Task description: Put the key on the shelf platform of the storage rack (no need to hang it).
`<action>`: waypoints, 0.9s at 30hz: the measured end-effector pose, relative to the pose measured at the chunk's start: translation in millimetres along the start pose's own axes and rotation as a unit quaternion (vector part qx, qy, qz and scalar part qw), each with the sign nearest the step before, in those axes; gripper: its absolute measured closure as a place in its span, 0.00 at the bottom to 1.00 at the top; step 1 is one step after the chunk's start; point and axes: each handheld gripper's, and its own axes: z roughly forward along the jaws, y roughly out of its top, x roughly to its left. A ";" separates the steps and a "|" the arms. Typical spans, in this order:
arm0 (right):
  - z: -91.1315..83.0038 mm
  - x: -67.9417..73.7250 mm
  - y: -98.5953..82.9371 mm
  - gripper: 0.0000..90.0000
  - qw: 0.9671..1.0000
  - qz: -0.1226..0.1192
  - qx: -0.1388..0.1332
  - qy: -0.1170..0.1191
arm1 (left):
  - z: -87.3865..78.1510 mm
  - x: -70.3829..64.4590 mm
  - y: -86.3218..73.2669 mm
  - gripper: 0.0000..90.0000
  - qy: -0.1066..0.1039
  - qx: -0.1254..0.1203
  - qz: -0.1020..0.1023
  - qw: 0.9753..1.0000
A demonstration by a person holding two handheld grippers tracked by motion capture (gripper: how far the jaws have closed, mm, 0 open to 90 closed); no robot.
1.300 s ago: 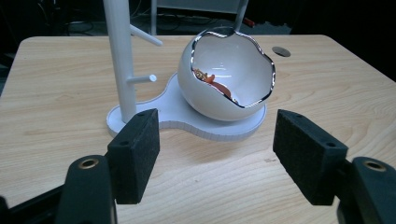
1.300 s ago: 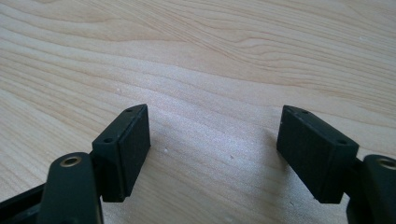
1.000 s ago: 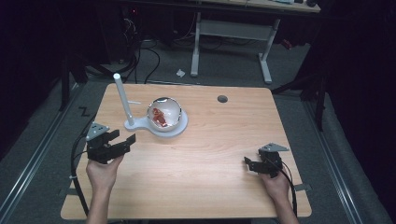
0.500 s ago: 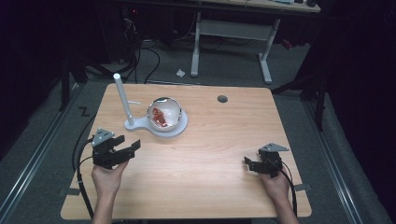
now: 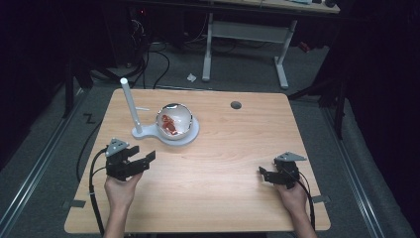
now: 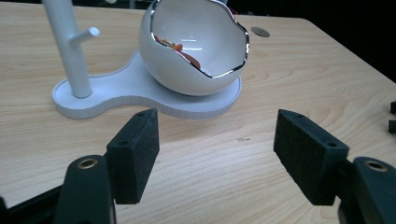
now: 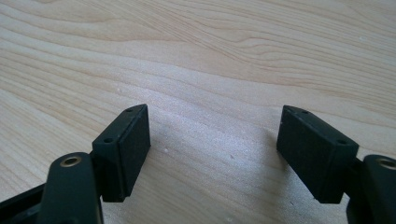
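On a wooden surface (image 5: 233, 148), a white stand (image 5: 166, 135) with an upright post (image 5: 130, 104) carries a silver-rimmed white bowl (image 5: 174, 120) with something red inside, left of centre toward the far edge. The left tongs (image 5: 143, 159), spread and empty, point at the bowl from near its front, apparently in the approach step. The right tongs (image 5: 265, 174), also spread, rest well apart near the right edge. Next likely comes closing in to straddle the bowl's rim.
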 end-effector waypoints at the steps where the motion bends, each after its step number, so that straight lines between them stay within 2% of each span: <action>1: 0.0 0.0 0.0 0.29 1.000 0.000 0.000 0.000 | 3.4 -2.5 -0.8 0.35 -0.001 0.007 0.004 1.000; 18: 0.0 0.0 0.0 0.29 1.000 0.000 0.000 0.000 | 26.7 -16.6 -10.7 0.35 -0.026 0.021 0.003 0.999; 27: -0.1 0.1 -0.1 0.29 1.000 -0.001 0.000 0.001 | 31.1 -16.7 -16.6 0.35 -0.028 0.025 -0.006 0.999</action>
